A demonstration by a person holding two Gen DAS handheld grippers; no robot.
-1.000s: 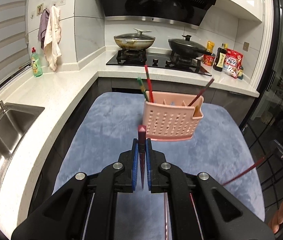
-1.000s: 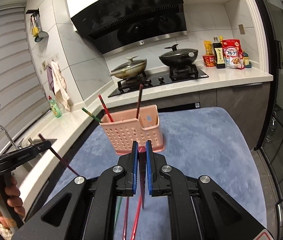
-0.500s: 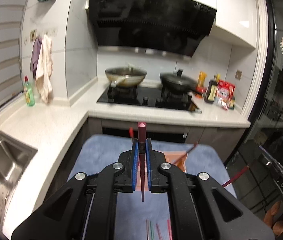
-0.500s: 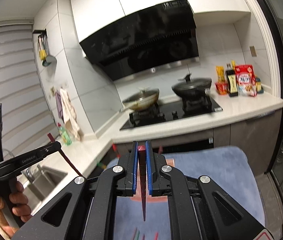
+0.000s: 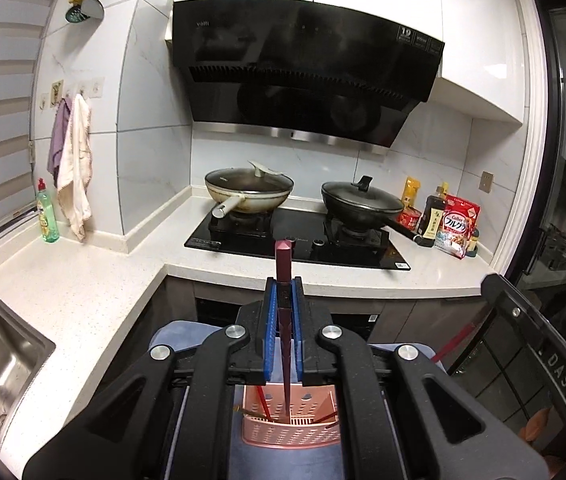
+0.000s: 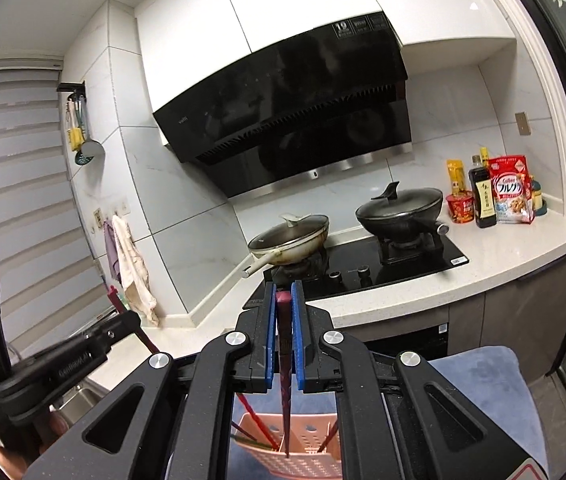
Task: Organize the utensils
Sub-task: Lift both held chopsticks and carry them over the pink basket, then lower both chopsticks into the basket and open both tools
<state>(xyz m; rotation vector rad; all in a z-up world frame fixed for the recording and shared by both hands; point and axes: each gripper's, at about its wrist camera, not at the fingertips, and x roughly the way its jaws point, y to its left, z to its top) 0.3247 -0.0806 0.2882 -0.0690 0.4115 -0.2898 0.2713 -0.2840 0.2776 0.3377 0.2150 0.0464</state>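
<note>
While the white desk (image 5: 83, 292) and hob (image 5: 299, 240) fill the left view, the left tool (image 5: 283, 300) clamps a maroon chopstick (image 5: 283, 264) upright above the pink basket (image 5: 291, 432). Seen from the right view, the right tool (image 6: 283, 304) grips a second maroon chopstick (image 6: 283, 320), tip inside the basket (image 6: 303, 464) on the blue mat (image 6: 479, 376).

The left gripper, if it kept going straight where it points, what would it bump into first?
Probably the counter edge in front of the stove. The left gripper, shut on a dark red chopstick, points that way across open air; depth is hard to judge.
</note>
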